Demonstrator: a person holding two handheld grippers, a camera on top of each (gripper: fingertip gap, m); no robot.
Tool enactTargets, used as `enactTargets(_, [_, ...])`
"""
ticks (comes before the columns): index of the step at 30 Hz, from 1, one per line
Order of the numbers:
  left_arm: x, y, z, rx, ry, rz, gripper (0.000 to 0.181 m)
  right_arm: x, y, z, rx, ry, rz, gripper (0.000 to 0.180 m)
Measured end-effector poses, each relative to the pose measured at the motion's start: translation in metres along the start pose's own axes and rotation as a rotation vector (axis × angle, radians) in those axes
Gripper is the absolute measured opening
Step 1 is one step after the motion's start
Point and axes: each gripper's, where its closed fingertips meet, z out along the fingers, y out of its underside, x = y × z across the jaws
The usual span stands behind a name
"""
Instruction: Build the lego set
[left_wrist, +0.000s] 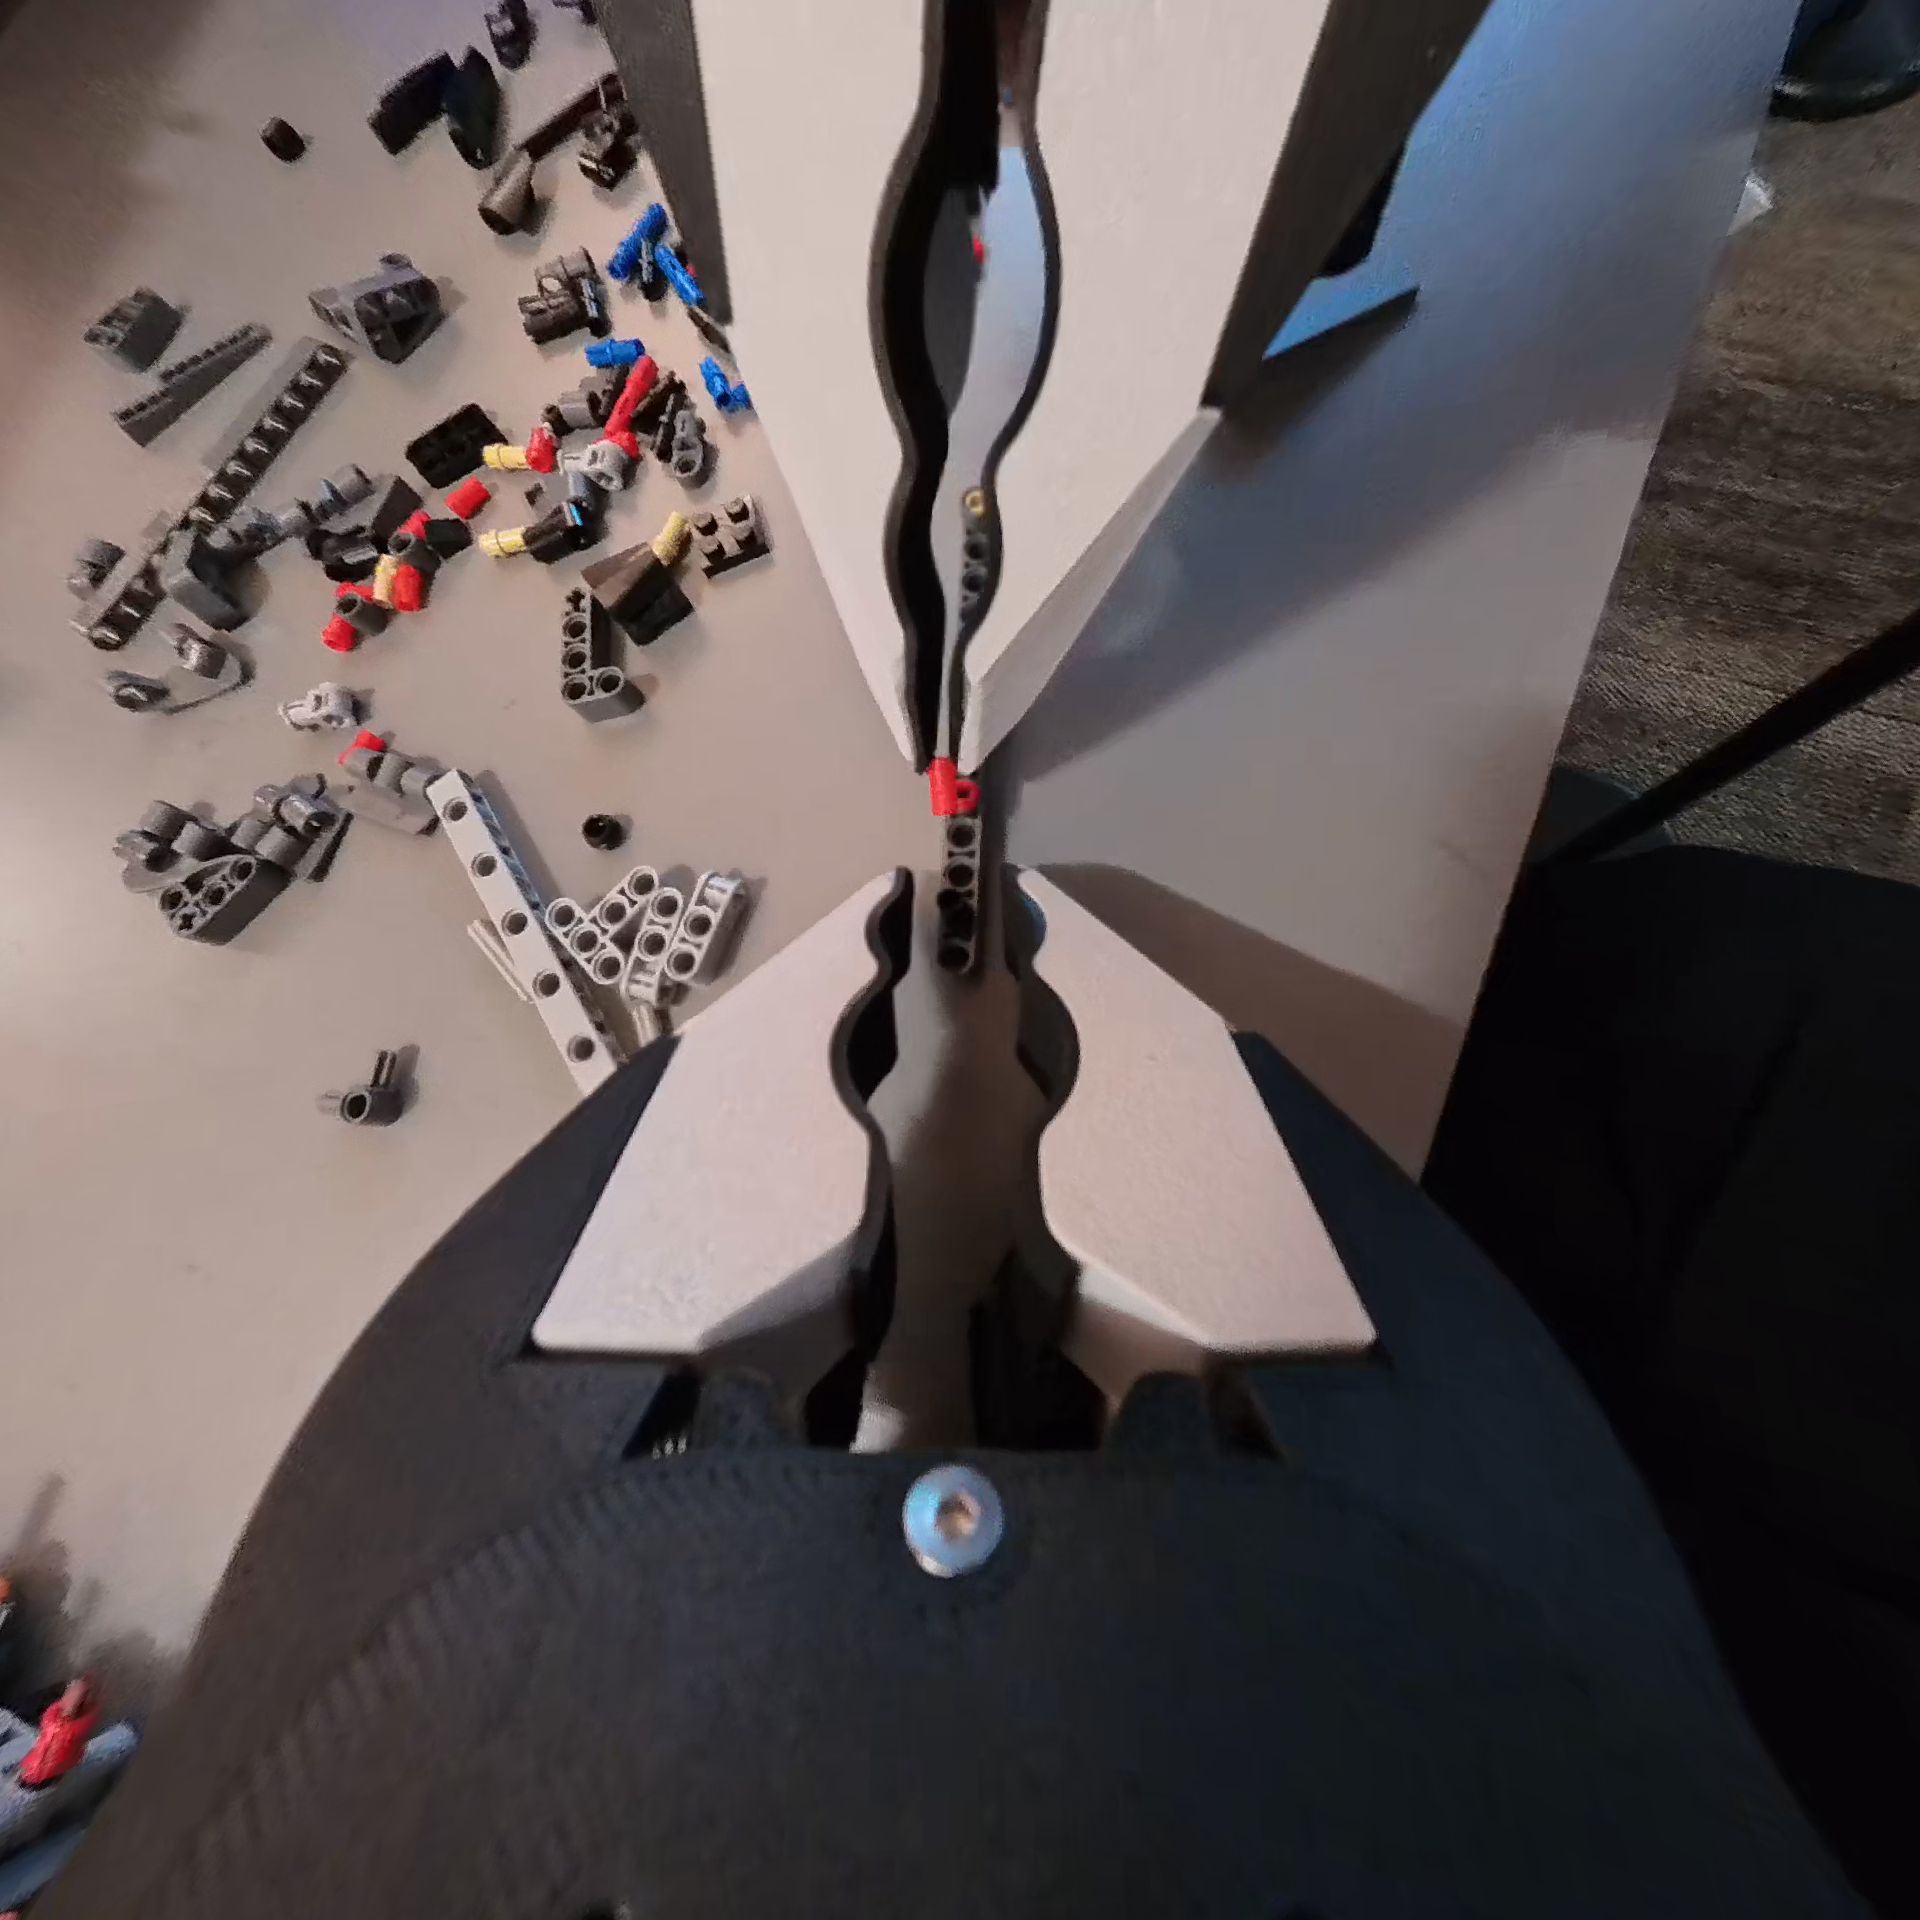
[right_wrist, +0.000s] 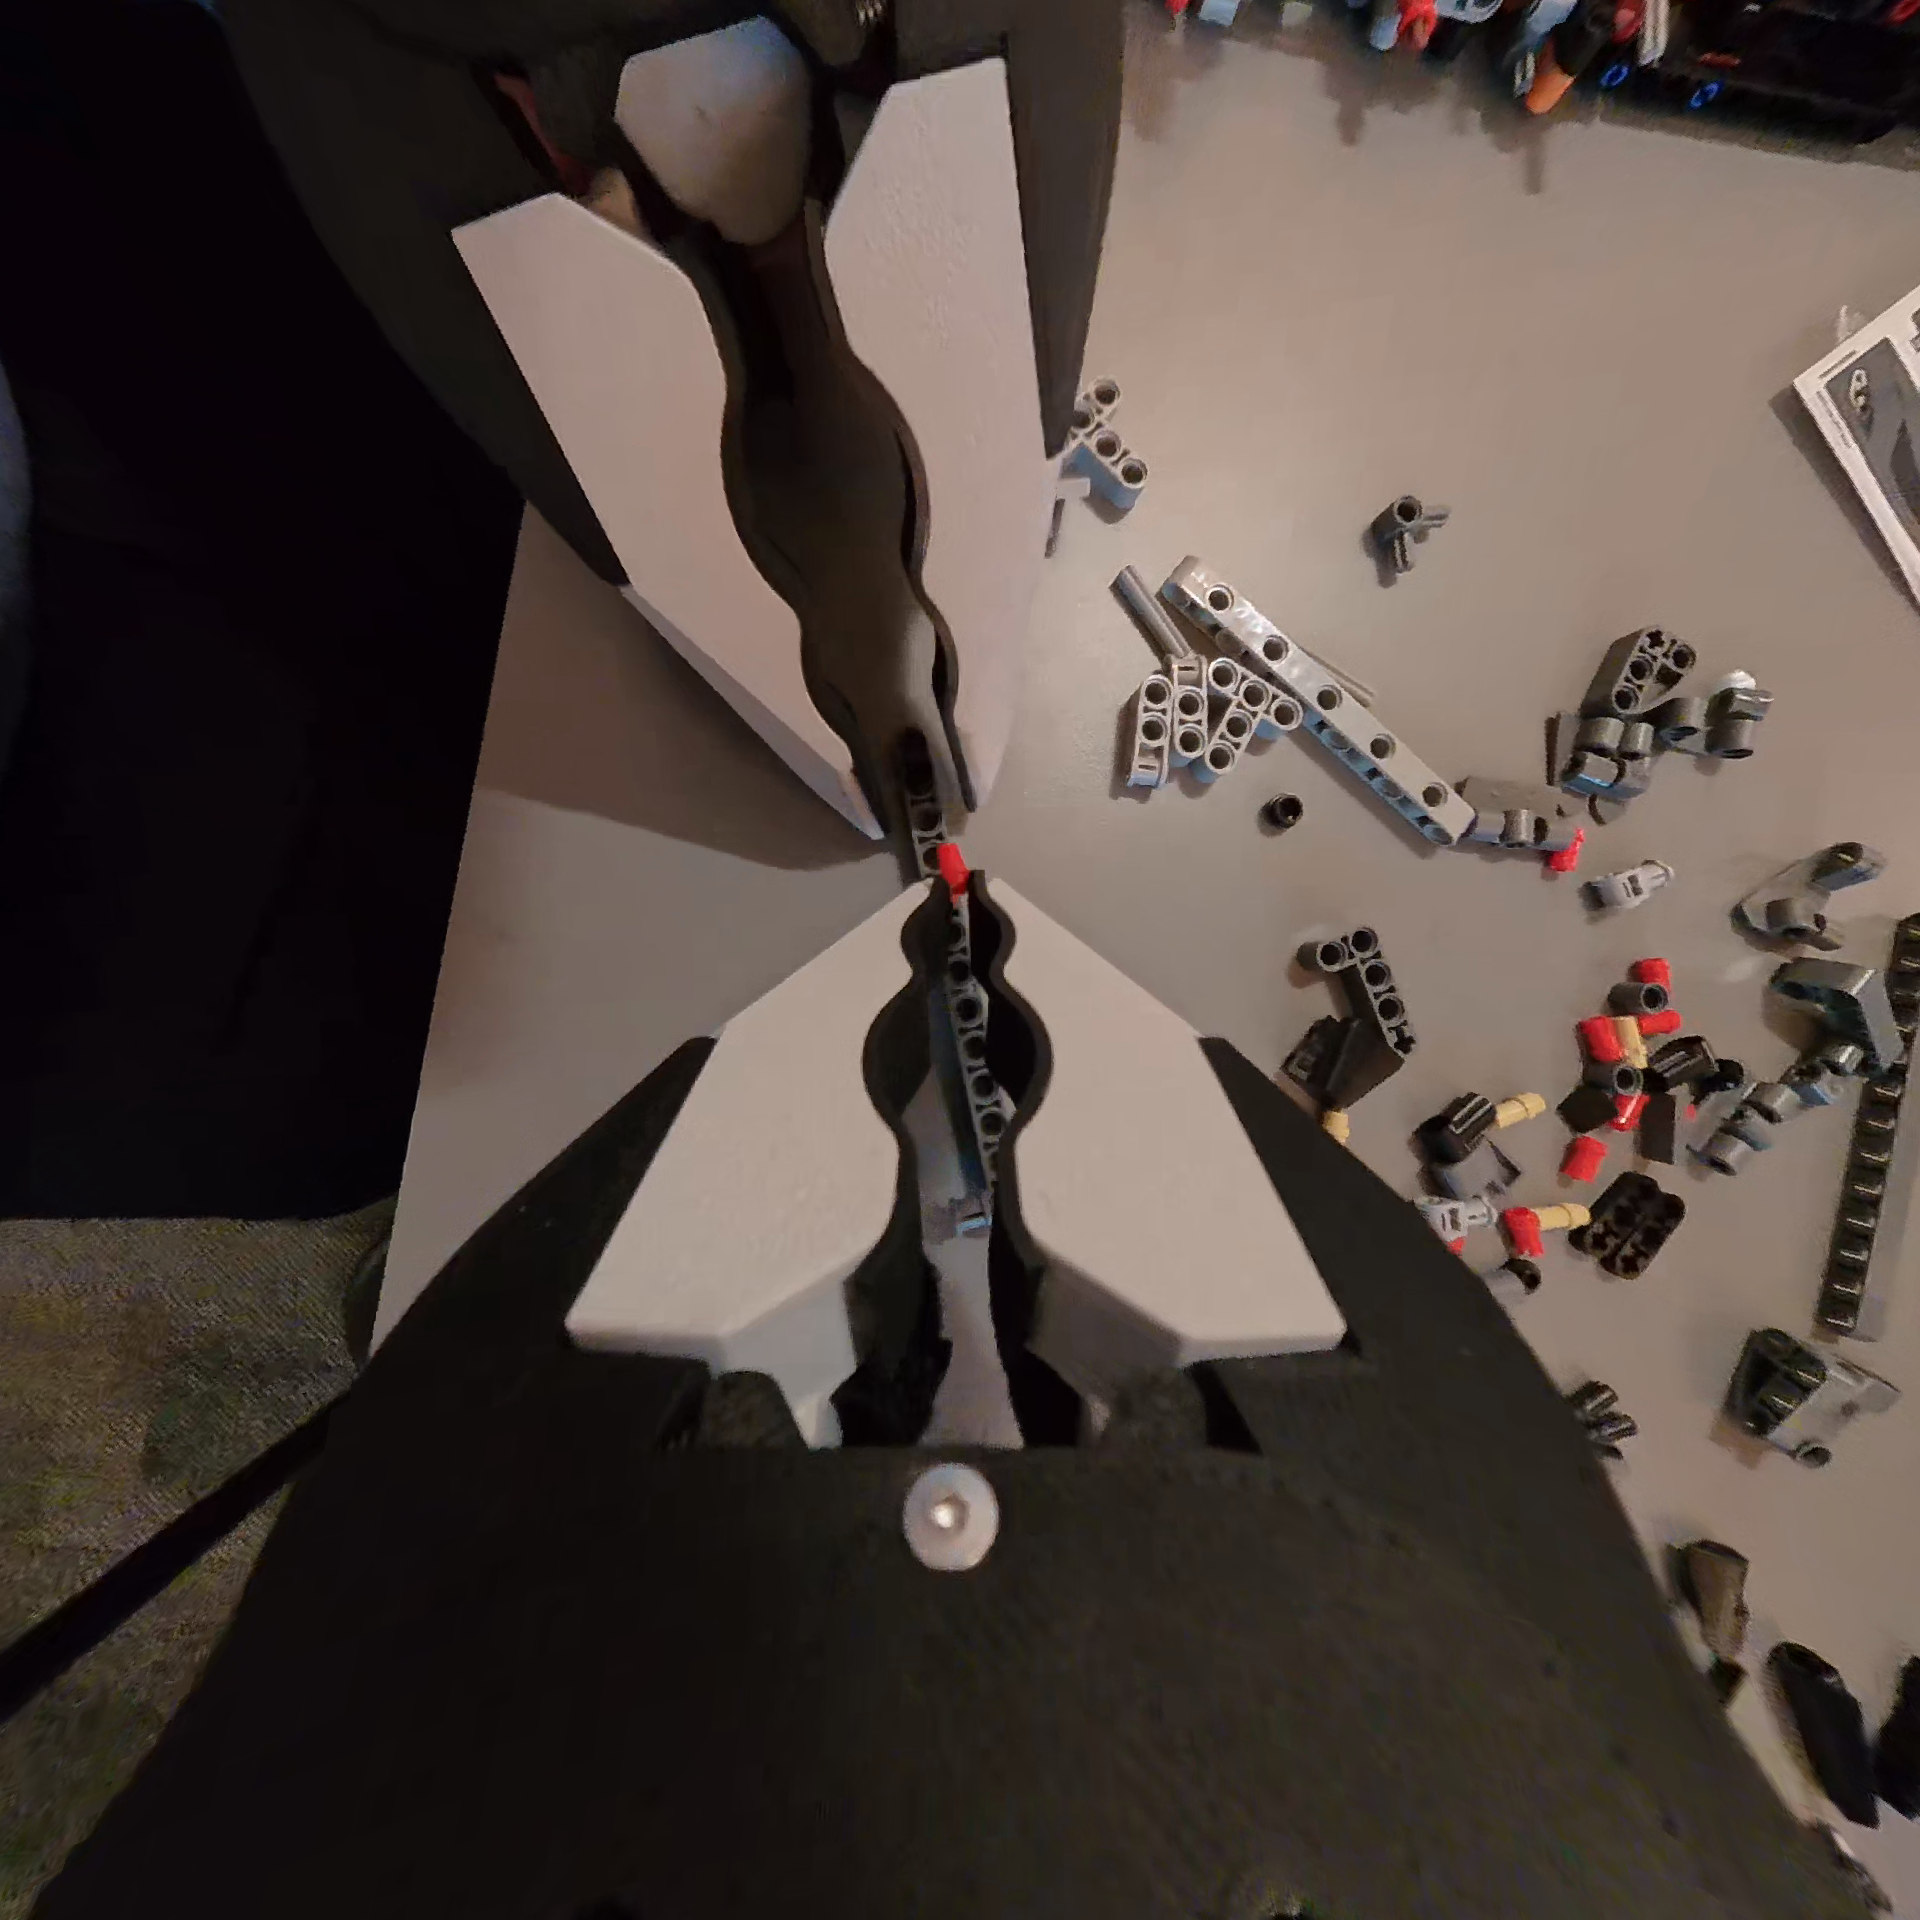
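Red plastic marks the joint: a small red pin sits between two dark grey beams with holes, just above the table's near edge. The near beam is in the left gripper, whose jaws are nearly closed and pinch its end. The far beam lies along the wavy slot of the right gripper, whose jaws are also almost closed on it.

The two grippers point at each other, tip to tip, so that the beams stand in one line and the pin can enter the hole straight. I judge that this is the pressing step, and that a small tilt could make the pin jam or slip out.

Both tools are held in the air, not resting on the grey table, probably to keep the fingers free of the surface. Many loose pieces lie well apart to the side, with a long light grey beam near them. A booklet lies at the table's far side.
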Motion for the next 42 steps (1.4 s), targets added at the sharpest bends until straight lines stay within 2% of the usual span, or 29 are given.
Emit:
enactTargets(5, [-0.004, -0.011, -0.007, 0.084, -0.034, 0.01, 0.015, 0.0, -0.005, -0.005, 0.056, -0.017, 0.04, 0.0])
enactTargets(16, [-0.003, -0.02, -0.008, 0.128, -0.071, 0.078, 0.003, -0.001, -0.009, -0.006, 0.064, -0.021, 0.04, 0.0])
enactTargets(30, [-0.001, -0.017, -0.003, 0.092, -0.057, 0.084, 0.004, -0.002, -0.009, -0.003, 0.08, -0.047, 0.076, 0.0])
enactTargets(34, [0.001, -0.015, -0.005, 0.095, -0.028, 0.074, 0.012, -0.001, -0.005, -0.002, 0.049, -0.036, 0.063, 0.0])
enactTargets(42, [0.002, -0.004, -0.007, 0.053, 0.03, 0.045, 0.017, -0.001, -0.002, -0.001, -0.017, -0.032, 0.017, 0.0])
